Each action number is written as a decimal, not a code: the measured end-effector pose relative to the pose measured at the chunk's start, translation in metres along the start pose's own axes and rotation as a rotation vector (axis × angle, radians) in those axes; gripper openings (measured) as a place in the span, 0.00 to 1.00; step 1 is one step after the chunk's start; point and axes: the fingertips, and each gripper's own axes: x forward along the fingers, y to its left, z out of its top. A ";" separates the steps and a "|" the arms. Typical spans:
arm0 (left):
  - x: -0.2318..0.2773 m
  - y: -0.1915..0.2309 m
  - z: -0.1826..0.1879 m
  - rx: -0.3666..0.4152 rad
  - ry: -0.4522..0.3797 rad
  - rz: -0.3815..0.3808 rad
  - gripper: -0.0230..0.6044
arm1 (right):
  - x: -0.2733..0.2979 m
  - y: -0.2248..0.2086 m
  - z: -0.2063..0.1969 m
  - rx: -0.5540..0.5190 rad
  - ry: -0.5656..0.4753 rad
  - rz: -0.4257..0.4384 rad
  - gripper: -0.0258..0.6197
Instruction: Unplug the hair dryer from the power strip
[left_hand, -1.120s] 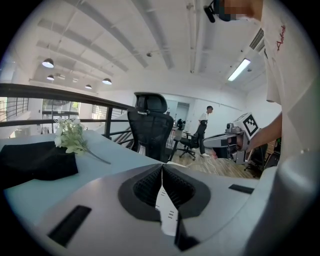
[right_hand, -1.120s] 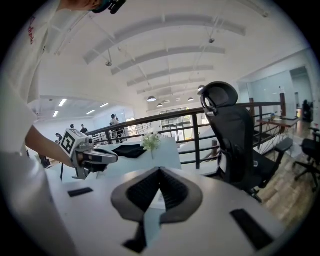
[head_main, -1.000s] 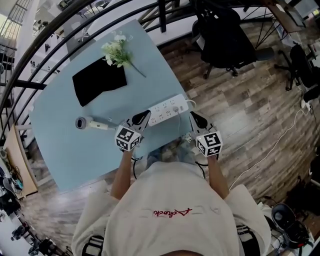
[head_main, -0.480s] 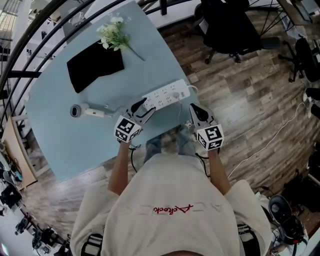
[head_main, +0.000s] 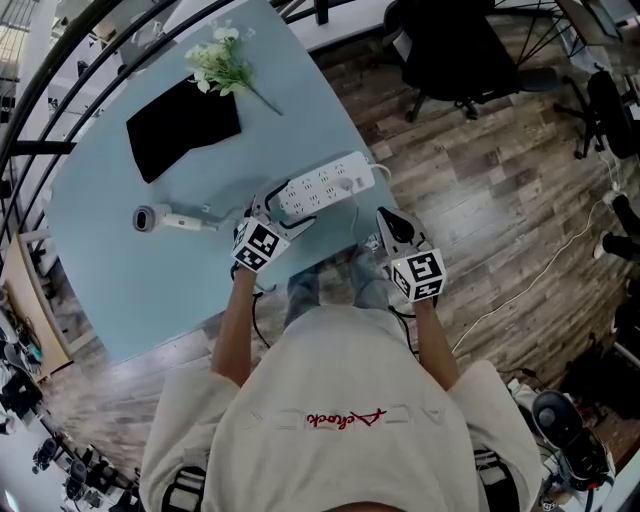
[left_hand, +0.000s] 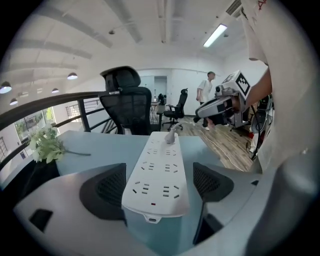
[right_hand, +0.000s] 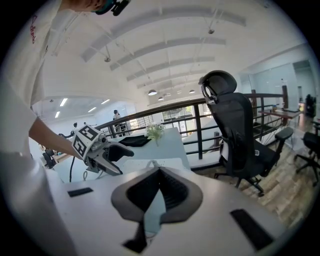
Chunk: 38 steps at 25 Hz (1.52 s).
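Spreading from shut, left gripper (head_main: 280, 212) jaws now flank the power strip (head_main: 325, 185) without touching; right gripper (head_main: 392, 222) jaws remain pressed together.

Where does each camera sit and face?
Head view: on the head, facing down at the pale blue table; torso, arms show.
Left gripper view: on the left claw, facing the long white power strip between its jaws, just opening.
Right gripper view: on the shut right claw, facing a black office chair.
All share the table.
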 end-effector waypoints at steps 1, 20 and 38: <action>0.003 0.000 0.000 0.004 0.005 -0.005 0.67 | -0.001 -0.001 -0.001 0.000 0.000 -0.001 0.07; 0.036 0.002 -0.007 0.059 0.139 -0.071 0.71 | -0.005 -0.004 -0.001 0.023 -0.005 0.010 0.07; 0.038 0.003 -0.008 0.058 0.153 -0.074 0.70 | 0.020 0.016 0.013 0.009 -0.042 0.066 0.07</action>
